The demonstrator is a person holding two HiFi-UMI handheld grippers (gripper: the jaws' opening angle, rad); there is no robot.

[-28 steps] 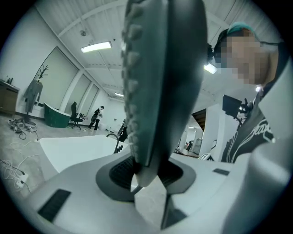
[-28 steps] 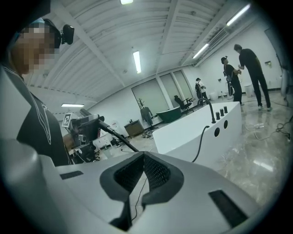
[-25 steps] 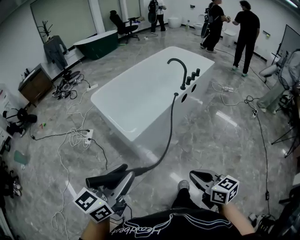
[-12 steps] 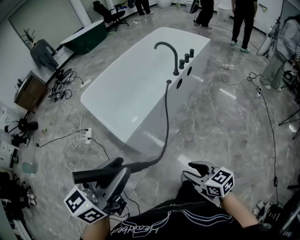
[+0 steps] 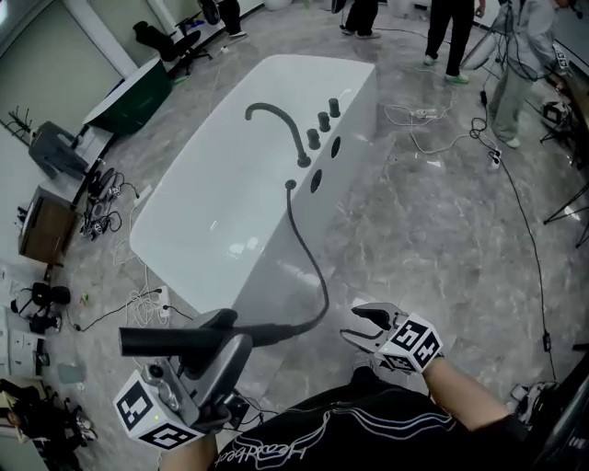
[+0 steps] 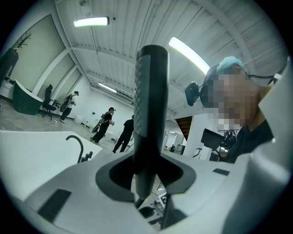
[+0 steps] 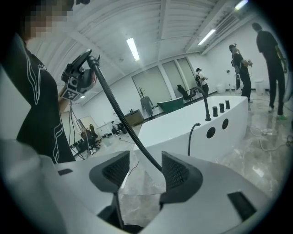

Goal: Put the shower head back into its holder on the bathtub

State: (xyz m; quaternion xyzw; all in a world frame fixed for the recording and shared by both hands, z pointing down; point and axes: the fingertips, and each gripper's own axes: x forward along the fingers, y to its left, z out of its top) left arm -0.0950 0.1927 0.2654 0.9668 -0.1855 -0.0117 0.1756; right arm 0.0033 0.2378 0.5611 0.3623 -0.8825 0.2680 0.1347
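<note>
Left gripper: the left gripper (image 5: 225, 333) is low on the left of the head view, and its jaws are partly closed and squeeze the shower head from both sides.
Shower head: the black shower head (image 5: 175, 340) lies flat across those jaws. One long end sticks out to the left in the head view, and the other end joins the hose.
Seen up close: in the left gripper view the shower head (image 6: 150, 105) sits in the middle of the left gripper (image 6: 146, 180) and pokes far out past the pads.
Hose: the black hose (image 5: 311, 262) comes out of the bathtub rim, hangs down the side, bends near the floor and runs back to the shower head.
Right gripper: the right gripper (image 5: 354, 324) is low on the right. Its jaws have just been opening and now stand wide apart, with nothing pressed by the pads.
Hose by right jaws: in the right gripper view the hose (image 7: 118, 112) crosses in front of the right gripper (image 7: 139, 171) and slips out of sight by one pad. I cannot tell if it is inside the gap.
Bathtub: the white bathtub (image 5: 267, 276) stands well apart from the shower head, farther up the head view.
On the tub: a curved black tap (image 5: 276, 124) and three black knobs (image 5: 324, 120) sit on the rim, and two dark round holes (image 5: 335, 146) are in the side just below.
Floor: grey marble floor (image 5: 414, 239).
People: people (image 5: 451, 28) stand far behind the tub.
</note>
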